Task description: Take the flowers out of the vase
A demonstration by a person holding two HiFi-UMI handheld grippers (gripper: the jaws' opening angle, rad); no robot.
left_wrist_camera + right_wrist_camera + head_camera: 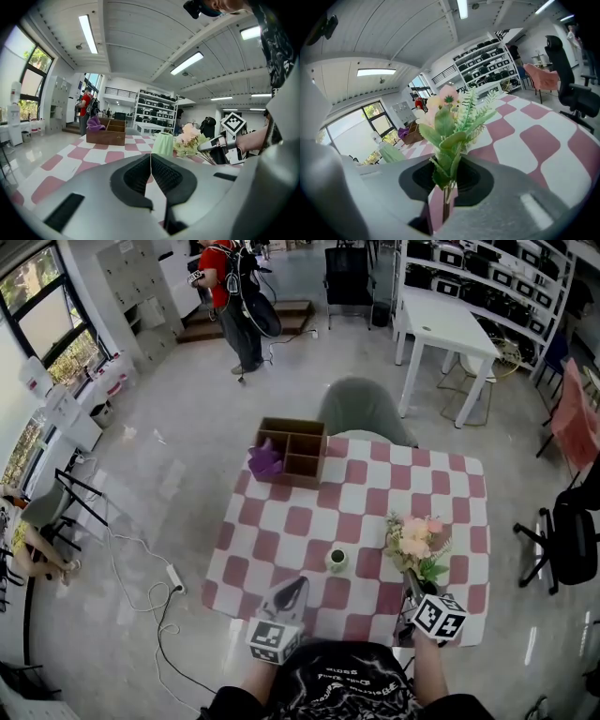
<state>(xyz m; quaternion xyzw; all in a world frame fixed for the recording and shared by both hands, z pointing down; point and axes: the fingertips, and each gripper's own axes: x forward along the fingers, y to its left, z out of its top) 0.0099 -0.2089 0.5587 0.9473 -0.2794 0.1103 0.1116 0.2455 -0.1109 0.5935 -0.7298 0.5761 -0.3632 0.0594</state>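
A small pale green vase (337, 560) stands upright near the middle of the checked table (281, 521), with nothing in it. The bunch of pink flowers with green leaves (416, 547) hangs just above the table's right side, its stems clamped in my right gripper (413, 589). In the right gripper view the flowers (449, 117) rise from between the jaws of the right gripper (446, 185), with the vase (392, 152) off to the left. My left gripper (292, 592) sits at the near edge, jaws together and empty; the left gripper (150, 171) faces the vase (163, 143) and flowers (191, 140).
A brown wooden compartment box (295, 451) with a purple cloth (264, 461) stands at the table's far left. A grey chair (361, 409) is behind the table, a white desk (450, 324) beyond. A person (230, 292) stands far back. Cables and a power strip (173, 577) lie on the left floor.
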